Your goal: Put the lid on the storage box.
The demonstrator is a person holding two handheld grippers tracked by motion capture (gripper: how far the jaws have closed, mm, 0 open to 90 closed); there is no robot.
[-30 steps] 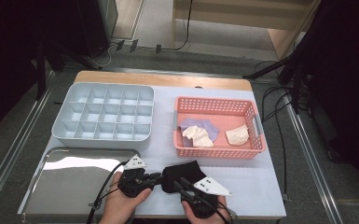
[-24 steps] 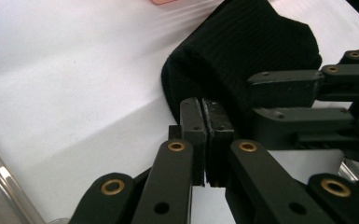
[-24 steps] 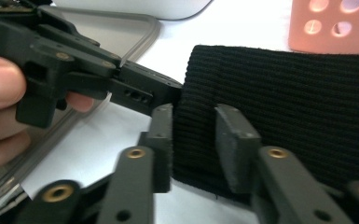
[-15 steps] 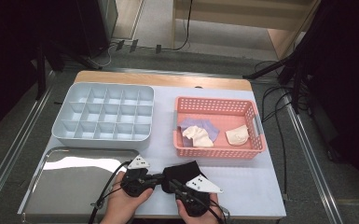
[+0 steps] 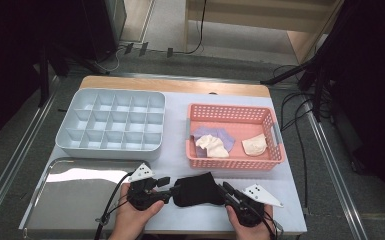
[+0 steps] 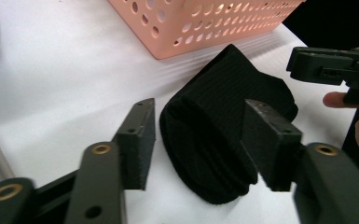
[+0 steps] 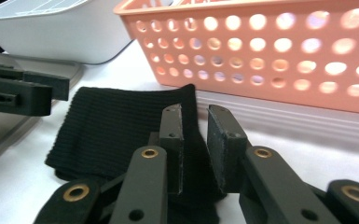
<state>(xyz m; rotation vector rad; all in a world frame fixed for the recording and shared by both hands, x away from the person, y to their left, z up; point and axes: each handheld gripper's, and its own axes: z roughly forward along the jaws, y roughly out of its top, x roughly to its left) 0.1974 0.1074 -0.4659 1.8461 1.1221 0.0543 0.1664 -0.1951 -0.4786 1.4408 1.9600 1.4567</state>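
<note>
Left tongs (image 6: pixel 196 140) just opened off the black sock (image 5: pixel 197 189) (right tongs (image 7: pixel 195 140) clamp it).

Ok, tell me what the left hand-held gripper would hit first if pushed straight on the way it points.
The black sock. It lies on the table between the open jaws of the left hand-held gripper, which have just been opening. Beyond it stands the right hand-held gripper, though depth is unclear.

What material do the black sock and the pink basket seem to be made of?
Sock: probably knitted fabric, matte; fine ribs run across it and it folds softly.
Basket: probably moulded plastic, smooth and slightly glossy; its stiff walls have even rows of round holes that light shines through.
</note>
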